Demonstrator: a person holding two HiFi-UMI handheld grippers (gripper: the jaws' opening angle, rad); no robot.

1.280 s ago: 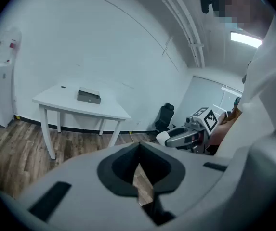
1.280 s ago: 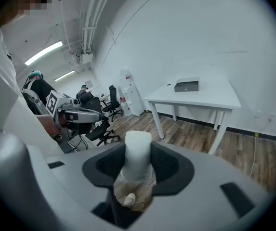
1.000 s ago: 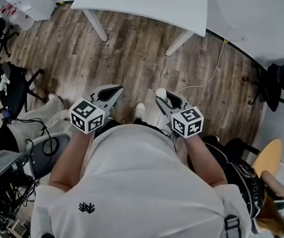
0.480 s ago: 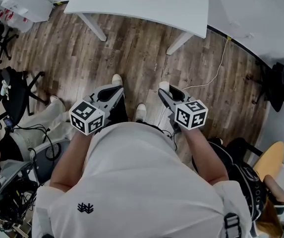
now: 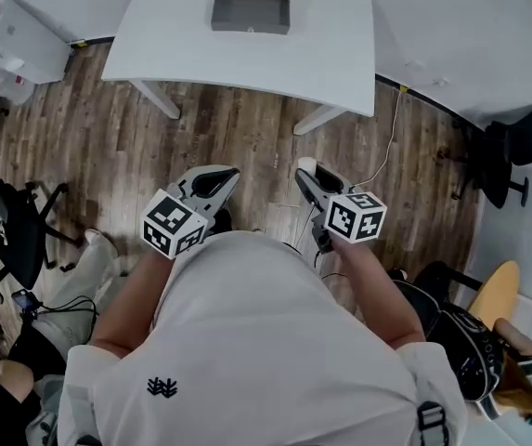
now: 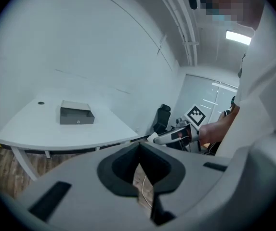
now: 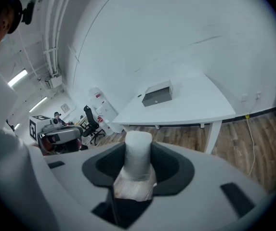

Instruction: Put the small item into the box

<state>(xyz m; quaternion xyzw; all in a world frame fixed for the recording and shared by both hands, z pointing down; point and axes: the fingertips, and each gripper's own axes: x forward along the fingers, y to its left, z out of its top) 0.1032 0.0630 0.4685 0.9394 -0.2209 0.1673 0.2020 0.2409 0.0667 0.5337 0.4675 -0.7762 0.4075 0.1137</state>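
White and stubby, the small cylinder (image 7: 138, 154) is sitting clamped between the pads of the right gripper (image 5: 308, 177), with its upper end poking out past the jaw tips. The left gripper (image 5: 217, 180) is holding nothing, and its fingers are pressing together at the tips. The grey box (image 5: 251, 7) is resting well apart from both, far back on the white table (image 5: 247, 63), with wooden floor (image 5: 247, 142) lying between the person and the table.

As I judge it, the main risk is a drop. So much of the cylinder is standing clear of the pads that a knock on the table's edge or a slackening grip could send it to the floor and under the table. A white cable (image 5: 391, 147) is trailing across the boards on the right and could catch a foot. Whether the box is standing open cannot be told from here.

Room ahead is looking generous: the chairs (image 5: 516, 147) are keeping to the sides, though the box's place far back is asking for a long reach over the curved near edge.
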